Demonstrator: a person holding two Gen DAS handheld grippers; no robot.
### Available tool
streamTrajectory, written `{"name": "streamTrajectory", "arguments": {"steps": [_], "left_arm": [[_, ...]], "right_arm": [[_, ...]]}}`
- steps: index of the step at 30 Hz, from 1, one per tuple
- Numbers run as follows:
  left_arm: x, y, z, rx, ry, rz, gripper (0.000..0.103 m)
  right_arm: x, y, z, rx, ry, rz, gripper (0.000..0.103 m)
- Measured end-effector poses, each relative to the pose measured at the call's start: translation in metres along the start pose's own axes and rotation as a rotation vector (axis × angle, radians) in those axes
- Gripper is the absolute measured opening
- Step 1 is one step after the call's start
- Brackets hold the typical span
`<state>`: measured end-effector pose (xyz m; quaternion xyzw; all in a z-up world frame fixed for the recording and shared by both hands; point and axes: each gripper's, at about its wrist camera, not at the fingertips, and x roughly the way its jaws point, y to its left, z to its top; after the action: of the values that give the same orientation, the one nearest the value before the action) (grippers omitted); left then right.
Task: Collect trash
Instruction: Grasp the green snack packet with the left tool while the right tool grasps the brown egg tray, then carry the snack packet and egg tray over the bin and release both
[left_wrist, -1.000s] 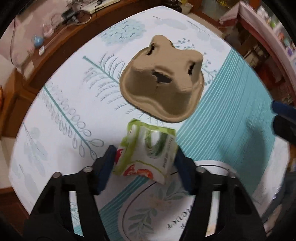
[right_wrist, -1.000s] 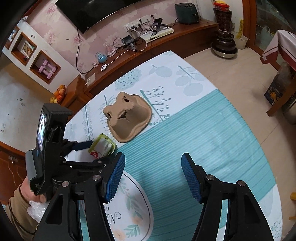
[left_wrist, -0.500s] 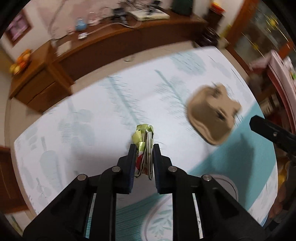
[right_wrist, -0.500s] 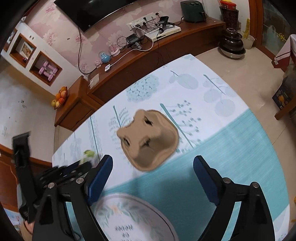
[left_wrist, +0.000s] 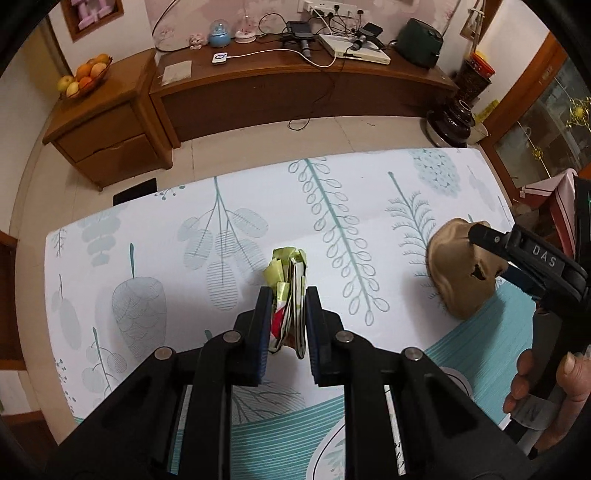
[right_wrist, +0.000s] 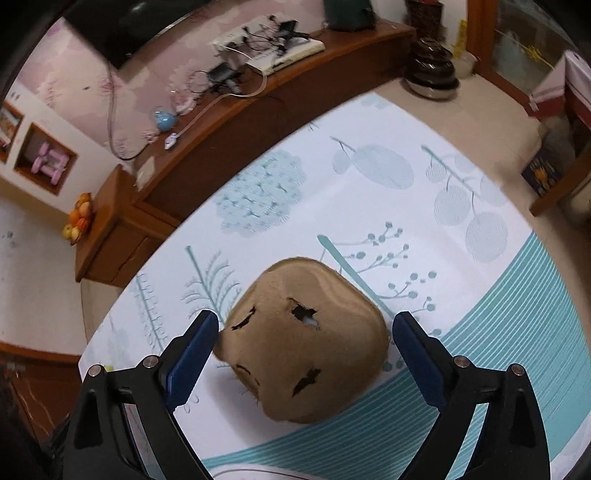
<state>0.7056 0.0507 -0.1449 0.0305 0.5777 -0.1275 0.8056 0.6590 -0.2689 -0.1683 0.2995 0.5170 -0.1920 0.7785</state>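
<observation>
My left gripper (left_wrist: 286, 306) is shut on a squashed green and white carton (left_wrist: 290, 273), held a little above the leaf-print tablecloth (left_wrist: 147, 258). A brown pulp cup tray (right_wrist: 306, 347) lies upside down on the cloth, with torn holes in its top. My right gripper (right_wrist: 304, 321) points down over it, its jaws opening wide with the tray between them. The left pad is right at the tray's edge and the right pad stands just clear. In the left wrist view the tray (left_wrist: 458, 273) is at the right, and a finger (left_wrist: 495, 240) of the right gripper reaches over it.
A person's hand (left_wrist: 546, 384) holds the right gripper's handle. Beyond the table's far edge are bare floor and a long wooden cabinet (left_wrist: 295, 92) with cables and devices. A fruit bowl (left_wrist: 85, 77) sits on a side cabinet. A teal striped band (right_wrist: 498, 332) crosses the cloth.
My left gripper shut on the carton, squashed it flat and carried it leftward away from the tray. My right gripper moved over the brown tray and spread its jaws around it.
</observation>
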Motion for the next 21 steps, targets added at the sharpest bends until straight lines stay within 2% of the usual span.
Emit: {"name": "streamTrajectory", "arguments": {"steps": [3,6,8,10,15,21], "left_arm": [[0.001,0.002,-0.003,-0.003,0.004,0.005,0.014],[0.001,0.002,-0.007,0.001,0.009,0.005,0.014],[0.001,0.001,-0.011,0.004,0.012,0.004,0.014],[-0.002,0.001,-0.017,0.004,0.017,-0.001,0.014],[-0.015,-0.002,-0.042,0.015,0.021,-0.011,0.014],[-0.041,-0.010,-0.084,0.020,0.032,-0.032,0.014]], "right_arm": [[0.009,0.002,-0.001,0.028,0.018,-0.017,0.096],[0.012,0.010,-0.008,0.000,0.016,-0.033,0.096],[0.011,0.013,-0.014,-0.019,0.024,-0.030,0.092],[0.010,0.016,-0.022,-0.035,0.037,-0.026,0.075],[-0.002,0.017,-0.050,-0.103,0.059,-0.029,0.074],[-0.024,-0.002,-0.097,-0.131,0.090,0.036,0.073]]}}
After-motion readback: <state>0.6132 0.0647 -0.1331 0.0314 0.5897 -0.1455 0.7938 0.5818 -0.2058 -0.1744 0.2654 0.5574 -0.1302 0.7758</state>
